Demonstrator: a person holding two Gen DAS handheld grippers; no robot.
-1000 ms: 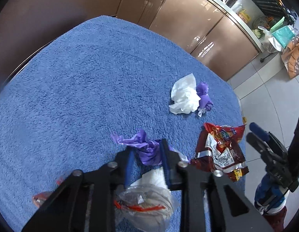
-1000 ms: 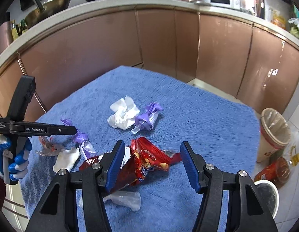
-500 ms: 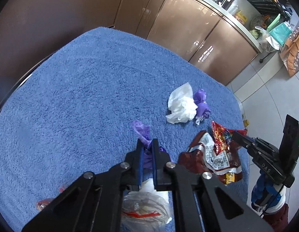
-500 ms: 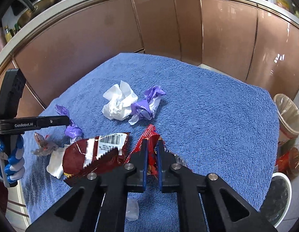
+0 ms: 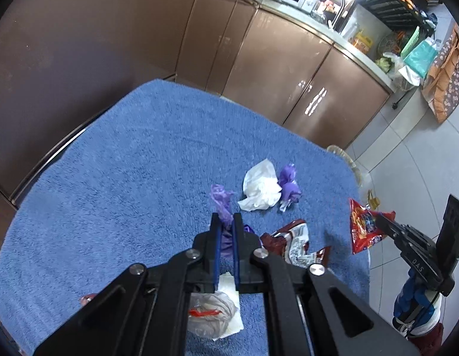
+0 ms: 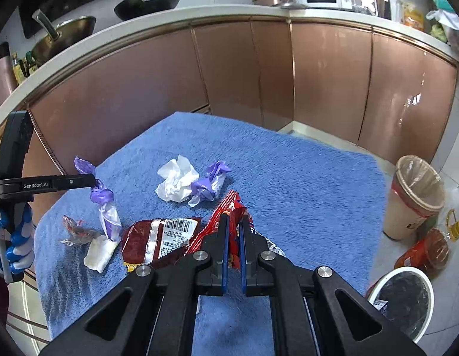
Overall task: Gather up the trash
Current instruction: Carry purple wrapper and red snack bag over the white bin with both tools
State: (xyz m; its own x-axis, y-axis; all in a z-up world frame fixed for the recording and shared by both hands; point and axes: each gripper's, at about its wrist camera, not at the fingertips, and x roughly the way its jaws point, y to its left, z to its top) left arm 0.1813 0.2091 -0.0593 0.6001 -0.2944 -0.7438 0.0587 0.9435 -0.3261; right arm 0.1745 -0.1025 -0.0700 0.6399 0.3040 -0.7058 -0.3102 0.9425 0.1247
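Note:
My left gripper (image 5: 225,219) is shut on a purple plastic wrapper (image 5: 220,201) and holds it lifted above the blue towel (image 5: 125,178); the wrapper also shows hanging in the right wrist view (image 6: 103,204). My right gripper (image 6: 232,222) is shut on a red snack bag (image 6: 226,213), raised off the towel; that bag shows in the left wrist view (image 5: 363,228). A white tissue (image 6: 177,182), a second purple wrapper (image 6: 208,185), a dark red packet (image 6: 161,237), a white wad (image 6: 99,252) and a clear wrapper (image 6: 75,231) lie on the towel.
A lined beige bin (image 6: 413,195) stands on the floor right of the table, with a white bin (image 6: 401,296) nearer and an oil bottle (image 6: 425,249) between them. Brown cabinets (image 6: 259,74) ring the far side. A clear plastic bag (image 5: 208,314) lies under my left gripper.
Both grippers closed on their items and lifted: the left raised the purple wrapper, the right raised the red snack bag off the dark red packet.

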